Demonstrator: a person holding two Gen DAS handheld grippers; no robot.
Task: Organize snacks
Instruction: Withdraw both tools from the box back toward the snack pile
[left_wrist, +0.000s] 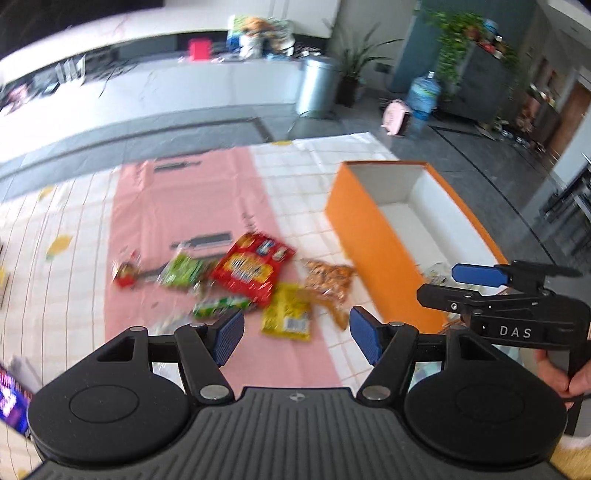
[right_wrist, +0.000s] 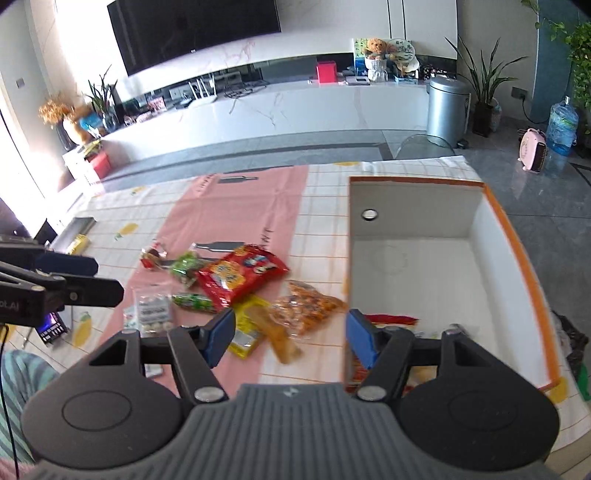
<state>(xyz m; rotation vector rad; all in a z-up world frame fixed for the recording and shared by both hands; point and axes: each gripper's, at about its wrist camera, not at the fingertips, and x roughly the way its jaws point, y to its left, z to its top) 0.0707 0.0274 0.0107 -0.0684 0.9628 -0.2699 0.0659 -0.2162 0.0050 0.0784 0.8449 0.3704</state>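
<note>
The left gripper hangs above the table with its jaws spread wide and nothing between the blue pads; through the gap shows only the cloth and a yellow packet lying flat below. The right gripper is likewise wide open and empty, its pads parted over the near left wall of the orange box.

Just beyond the left jaws the snacks lie in a loose heap on the pink strip of the tablecloth: a red packet at the middle, a green packet touching its left edge, a second green one in front of it, a small red sweet furthest left, and a clear bag of orange-brown nibbles between the heap and the box. A clear bag of white sweets sits at the left of the heap in the right wrist view.

The box stands open at the right of the heap, mostly bare inside; a red-and-white packet lies at its near end, partly hidden by the right gripper. A hand grips the right gripper's handle.
</note>
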